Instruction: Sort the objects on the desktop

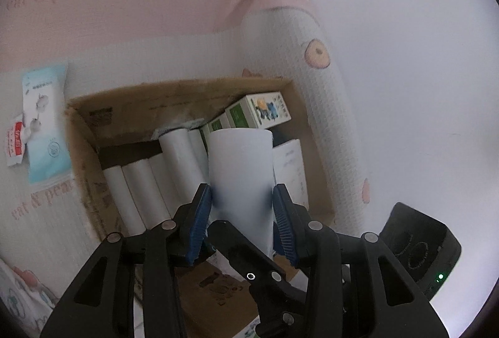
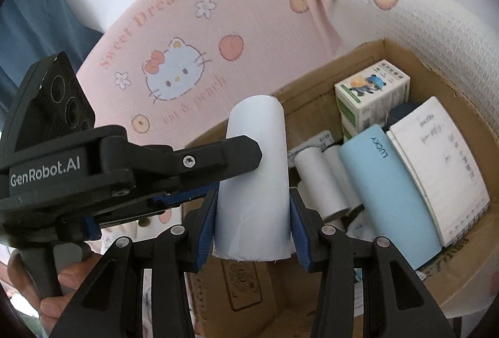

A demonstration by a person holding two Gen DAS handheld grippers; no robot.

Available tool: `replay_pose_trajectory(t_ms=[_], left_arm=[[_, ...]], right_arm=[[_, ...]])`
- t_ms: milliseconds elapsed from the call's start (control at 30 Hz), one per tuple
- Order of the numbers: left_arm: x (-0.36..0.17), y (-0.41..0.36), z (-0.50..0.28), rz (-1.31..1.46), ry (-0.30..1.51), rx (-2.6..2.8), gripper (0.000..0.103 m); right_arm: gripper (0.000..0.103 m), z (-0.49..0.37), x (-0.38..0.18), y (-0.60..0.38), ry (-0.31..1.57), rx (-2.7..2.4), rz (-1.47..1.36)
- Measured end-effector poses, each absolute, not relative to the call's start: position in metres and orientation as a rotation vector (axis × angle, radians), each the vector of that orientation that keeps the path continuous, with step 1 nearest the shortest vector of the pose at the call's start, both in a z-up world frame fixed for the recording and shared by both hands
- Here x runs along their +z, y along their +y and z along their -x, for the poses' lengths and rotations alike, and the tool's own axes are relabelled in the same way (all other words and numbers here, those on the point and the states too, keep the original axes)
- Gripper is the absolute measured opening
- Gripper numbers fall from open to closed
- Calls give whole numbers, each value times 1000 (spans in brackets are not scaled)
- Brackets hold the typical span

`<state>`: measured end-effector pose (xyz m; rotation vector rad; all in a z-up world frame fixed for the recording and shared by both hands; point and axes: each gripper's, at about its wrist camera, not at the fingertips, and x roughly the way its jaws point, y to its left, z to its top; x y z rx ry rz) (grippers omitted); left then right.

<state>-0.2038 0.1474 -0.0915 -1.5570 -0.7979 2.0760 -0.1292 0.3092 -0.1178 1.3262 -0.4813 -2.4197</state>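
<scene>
A white paper roll (image 1: pixel 240 160) is held upright above an open cardboard box (image 1: pixel 131 104). My left gripper (image 1: pixel 241 191) is shut on the roll, with its blue pads (image 1: pixel 199 210) pressed on both sides. My right gripper (image 2: pixel 253 197) is shut on the same white roll (image 2: pixel 254 169) lower down. The left gripper reaches in from the left in the right wrist view, one black finger (image 2: pixel 218 155) lying across the roll. In the left wrist view a black finger of the right gripper (image 1: pixel 237 250) crosses under the roll.
The box (image 2: pixel 358 57) holds several white rolls (image 2: pixel 312 182), green-and-white cartons (image 2: pixel 371 91), a light blue case (image 2: pixel 386 191) and a white notebook (image 2: pixel 443 169). It sits on a pink cartoon-print bedspread (image 2: pixel 187 35). A blue packet (image 1: pixel 46 125) and red sachet (image 1: pixel 15 141) lie left of the box. A hand (image 2: pixel 62 285) grips the left handle.
</scene>
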Motion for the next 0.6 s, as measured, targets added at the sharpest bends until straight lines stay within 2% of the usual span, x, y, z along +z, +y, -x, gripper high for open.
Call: replay_pose_trajectory(t_ms=[600], left_arm=[[-143,155,233,1828,-749,2006,48]], right_arm=[[41,159,-152,302,-278,-2299,-1500]])
